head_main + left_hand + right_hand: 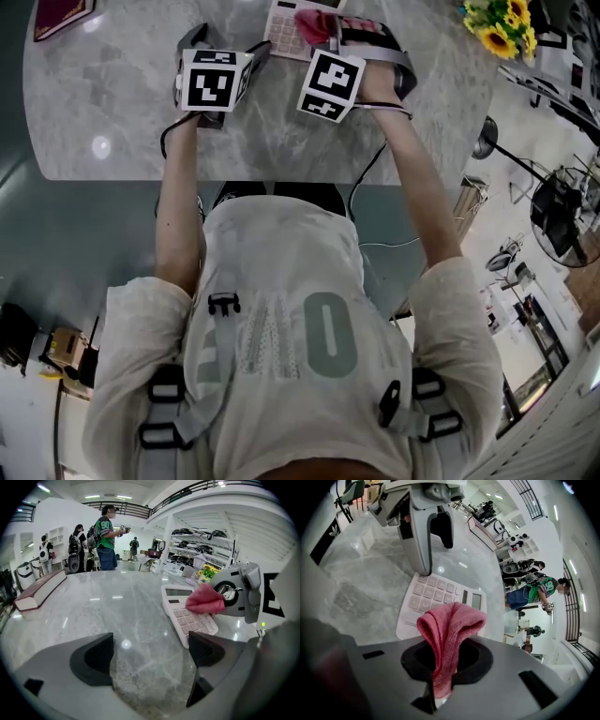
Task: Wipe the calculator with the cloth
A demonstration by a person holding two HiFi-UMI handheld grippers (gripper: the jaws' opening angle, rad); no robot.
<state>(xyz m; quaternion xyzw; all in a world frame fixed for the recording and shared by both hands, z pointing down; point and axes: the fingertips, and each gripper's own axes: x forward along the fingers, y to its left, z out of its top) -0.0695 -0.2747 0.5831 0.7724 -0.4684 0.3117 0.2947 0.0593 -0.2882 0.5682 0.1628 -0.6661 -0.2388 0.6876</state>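
Calculator [281, 33] lies on the table [112, 94] at the head view's top edge, cloth [317, 23] over it; left gripper view: left gripper [150, 653] agape, empty, just beside it; right gripper view: right gripper [440, 677] clamped on the cloth above the keys.

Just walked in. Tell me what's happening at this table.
A person is working with a gripper in each hand at a marble table. The right gripper is shut on a pink cloth, holding it at the keys of a white calculator; whether it touches is unclear. The left gripper is open and empty, low over the table with one jaw close to the calculator's edge.
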